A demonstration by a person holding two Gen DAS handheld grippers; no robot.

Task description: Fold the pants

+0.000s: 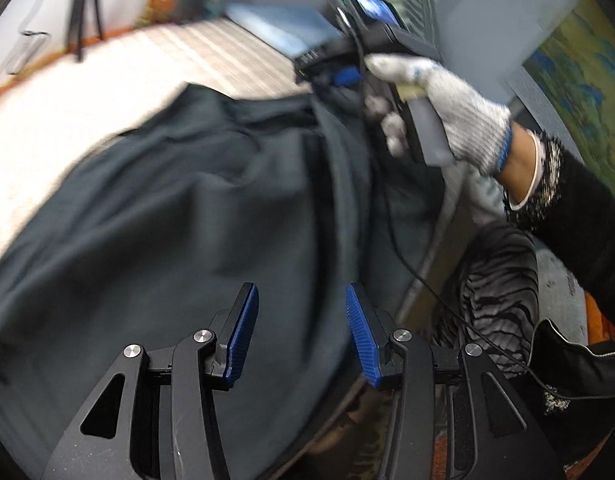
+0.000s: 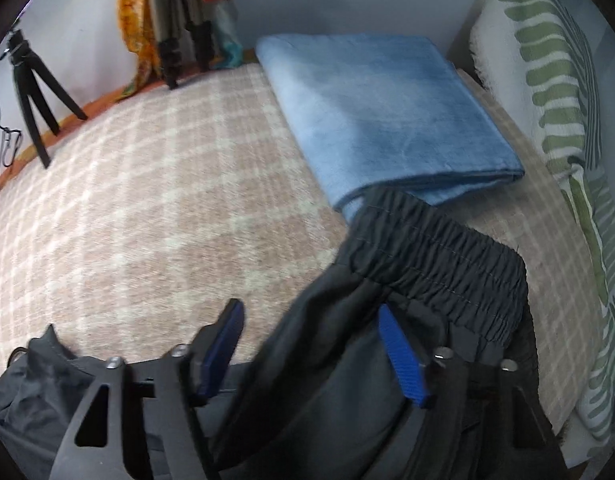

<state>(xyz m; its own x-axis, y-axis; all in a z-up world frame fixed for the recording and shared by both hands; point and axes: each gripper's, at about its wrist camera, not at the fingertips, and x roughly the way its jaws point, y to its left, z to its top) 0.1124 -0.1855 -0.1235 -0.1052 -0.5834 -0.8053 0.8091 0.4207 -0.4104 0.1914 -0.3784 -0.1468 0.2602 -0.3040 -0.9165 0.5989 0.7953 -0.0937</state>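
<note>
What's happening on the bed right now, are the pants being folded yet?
Not yet. A person holds a claw in each hand over dark pants spread loosely on the checked blanket. The left claw is open above the fabric, gripping nothing. The right claw is also open, with the elastic waistband draped across it near the folded blue towel. The pants look rumpled, with no neat fold visible.

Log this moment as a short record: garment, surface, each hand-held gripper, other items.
garment: dark pants, bunched, unfolded; elastic waistband near the right hand-held gripper
surface: beige plaid bedcover
left hand-held gripper: open above the pants, holding nothing
right hand-held gripper: open, fabric draped between its fingers
other items: folded blue towel, small tripod, green-striped pillow
</note>
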